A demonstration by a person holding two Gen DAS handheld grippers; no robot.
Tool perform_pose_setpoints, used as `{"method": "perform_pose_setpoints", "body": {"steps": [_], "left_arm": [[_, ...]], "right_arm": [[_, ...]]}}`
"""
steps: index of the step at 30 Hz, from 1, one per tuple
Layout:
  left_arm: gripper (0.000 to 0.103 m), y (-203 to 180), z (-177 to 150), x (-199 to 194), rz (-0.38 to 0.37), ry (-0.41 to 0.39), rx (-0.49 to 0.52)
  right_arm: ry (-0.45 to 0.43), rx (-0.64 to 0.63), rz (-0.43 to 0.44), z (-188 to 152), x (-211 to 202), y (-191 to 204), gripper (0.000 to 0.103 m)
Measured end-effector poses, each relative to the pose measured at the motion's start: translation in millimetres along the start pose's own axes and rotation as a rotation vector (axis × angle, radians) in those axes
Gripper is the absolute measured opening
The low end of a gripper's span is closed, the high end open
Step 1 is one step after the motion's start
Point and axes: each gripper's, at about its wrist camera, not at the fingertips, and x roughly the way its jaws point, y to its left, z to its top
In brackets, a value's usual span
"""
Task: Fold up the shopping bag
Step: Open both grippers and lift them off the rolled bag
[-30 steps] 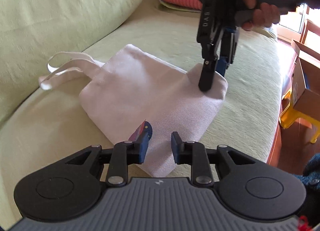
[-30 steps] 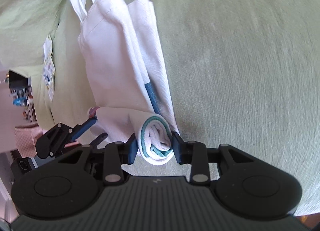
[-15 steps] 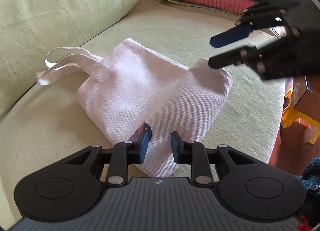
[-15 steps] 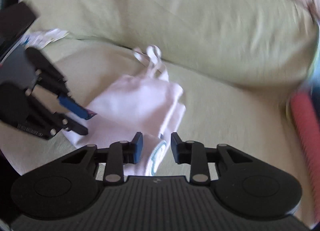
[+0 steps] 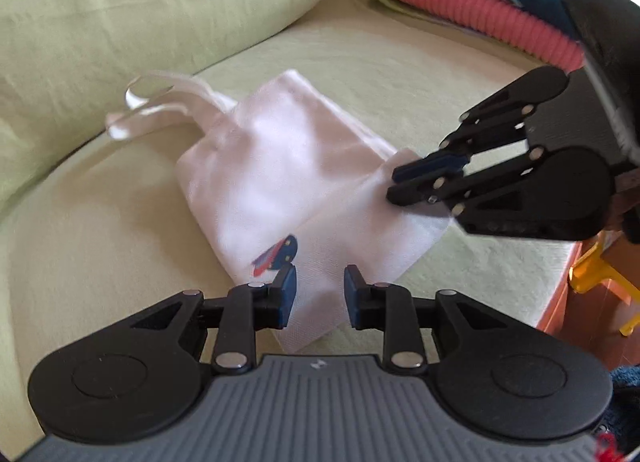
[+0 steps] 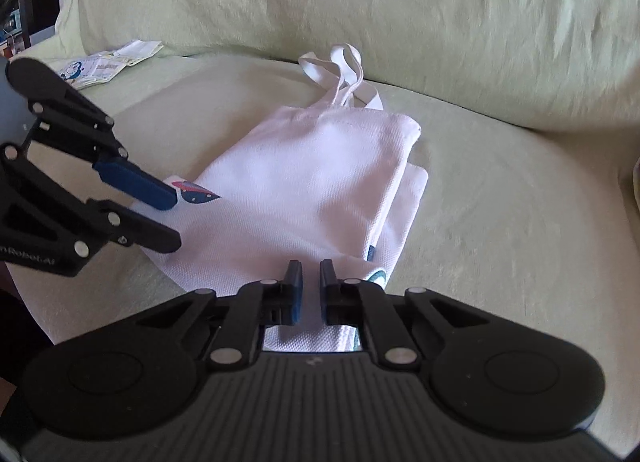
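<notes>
Shopping bag (image 6: pixel 312 197): folded white woven cloth rectangle

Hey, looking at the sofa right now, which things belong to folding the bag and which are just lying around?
Part of the job:
- white shopping bag
- left hand-held gripper
- right hand-held gripper

Just lying about:
- stack of folded towels
- printed leaflets
- back cushion

A home: green sofa (image 6: pixel 500 189), folded towels (image 5: pixel 480 5) stacked.

Left tool (image 5: pixel 319 296) black linkages, blue pads, silver screws, ribbed grey body
</notes>
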Motion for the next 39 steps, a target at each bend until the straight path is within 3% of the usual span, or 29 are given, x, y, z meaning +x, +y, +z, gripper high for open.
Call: {"method": "perform_pose_setpoints", "body": {"steps": [3, 8, 11, 13, 15, 17, 25, 30, 34, 39], "left_arm": [[0.033, 8.3, -3.3, 2.2, -0.021, -0.029, -0.049], [0.033, 7.5, 5.9, 5.1, -0.02, 0.008, -0.008], [0.033, 5.1, 6.8, 4.1, -0.014, 0.017, -0.011], [0.033, 4.0, 6.8, 5.3, -0.007, 0.018, -0.011], [0.032, 3.3, 6.7, 5.5, -0.002, 0.019, -0.016], [0.032, 2.8, 6.6, 5.7, 0.0, 0.021, -0.02], [0.032, -0.1, 8.0, 5.9, 0.014, 0.027, -0.019], [0.032, -1.0, 9.2, 5.9, 0.019, 0.035, -0.016], [0.032, -0.3, 9.2, 5.9, 0.016, 0.036, -0.013], [0.032, 1.8, 9.6, 5.8, 0.008, 0.038, -0.01]], "right_arm": [[-0.011, 0.02, -0.004, -6.0, -6.3, -1.0, 0.004], [-0.01, 0.004, -0.036, -5.5, -9.8, 10.0, 0.004], [0.027, 0.09, -0.073, 6.8, -17.9, 10.4, 0.005], [0.051, 0.167, -0.108, 15.3, -24.9, 10.1, 0.009], [0.043, 0.198, -0.143, 19.9, -30.5, 12.7, 0.02], [0.036, 0.218, -0.172, 23.0, -35.2, 15.0, 0.021], [0.021, 0.266, -0.157, 20.2, -49.3, 4.8, 0.021], [-0.008, 0.253, -0.125, 12.3, -56.9, -2.1, 0.027], [-0.07, 0.14, -0.09, -0.9, -68.8, 0.0, 0.033], [-0.12, -0.199, -0.09, -30.5, -78.0, 13.1, 0.038]]}}
